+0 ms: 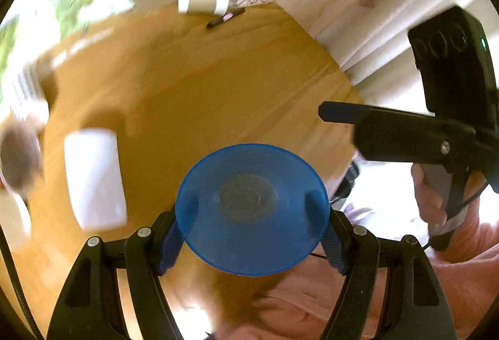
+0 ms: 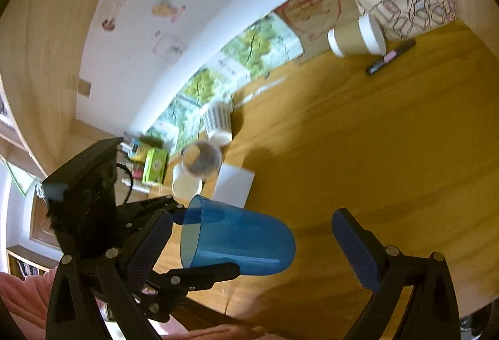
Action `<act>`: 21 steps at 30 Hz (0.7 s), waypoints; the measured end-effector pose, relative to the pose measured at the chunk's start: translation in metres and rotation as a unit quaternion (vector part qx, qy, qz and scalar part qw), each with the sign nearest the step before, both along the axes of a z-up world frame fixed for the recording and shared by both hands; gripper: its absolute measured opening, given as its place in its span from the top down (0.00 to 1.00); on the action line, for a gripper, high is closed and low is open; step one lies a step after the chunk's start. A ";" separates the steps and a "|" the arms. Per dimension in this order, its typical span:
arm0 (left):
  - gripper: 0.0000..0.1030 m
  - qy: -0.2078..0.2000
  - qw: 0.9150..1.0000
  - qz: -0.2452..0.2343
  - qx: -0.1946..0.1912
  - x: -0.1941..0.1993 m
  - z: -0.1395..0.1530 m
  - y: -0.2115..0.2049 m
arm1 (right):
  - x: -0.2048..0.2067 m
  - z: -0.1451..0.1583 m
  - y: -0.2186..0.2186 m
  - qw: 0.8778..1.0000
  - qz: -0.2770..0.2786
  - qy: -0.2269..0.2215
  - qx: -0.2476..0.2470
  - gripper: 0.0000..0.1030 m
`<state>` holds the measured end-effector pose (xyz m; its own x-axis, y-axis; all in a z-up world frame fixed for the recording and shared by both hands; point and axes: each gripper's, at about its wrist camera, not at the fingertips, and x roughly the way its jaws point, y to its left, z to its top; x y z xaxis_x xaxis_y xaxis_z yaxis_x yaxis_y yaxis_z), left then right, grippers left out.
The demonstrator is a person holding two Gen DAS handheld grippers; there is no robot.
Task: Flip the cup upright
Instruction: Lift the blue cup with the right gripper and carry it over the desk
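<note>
Blue translucent cup (image 1: 252, 209) is clamped between the left gripper (image 1: 252, 234) pads, lying sideways above the wooden table (image 1: 193, 84). Right gripper (image 2: 249, 249) jaws stand wide, gripping nothing. Bare wood lies ahead; only the right wrist view shows the cup's side (image 2: 237, 240).

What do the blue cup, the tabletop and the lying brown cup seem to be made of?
Translucent blue cup: likely smooth plastic; the gripper pads show through its wall. Yellow-brown tabletop: probably wood or veneer, streaked with grain. Brown cup with white lid: apparently matte paper.
</note>
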<state>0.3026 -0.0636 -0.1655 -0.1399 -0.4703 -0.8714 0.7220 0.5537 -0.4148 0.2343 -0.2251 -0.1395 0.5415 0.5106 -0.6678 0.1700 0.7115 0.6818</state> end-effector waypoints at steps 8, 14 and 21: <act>0.25 0.071 0.996 0.059 -0.021 -0.014 -0.030 0.044 | -0.018 0.004 0.039 0.999 0.038 0.007 -0.024 0.00; 0.25 0.122 0.984 0.117 -0.049 -0.014 -0.050 0.073 | -0.022 0.005 0.074 0.991 0.108 -0.019 -0.077 0.00; 0.25 0.140 0.980 0.137 -0.039 -0.009 -0.066 0.090 | -0.019 0.000 0.103 0.978 0.177 -0.038 -0.104 0.00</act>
<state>0.2936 0.0259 -0.2319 -0.2283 -0.5872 -0.7766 0.4019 0.6696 -0.6245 0.2151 -0.1221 -0.1390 0.4079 0.5323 -0.7417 -0.1577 0.8413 0.5171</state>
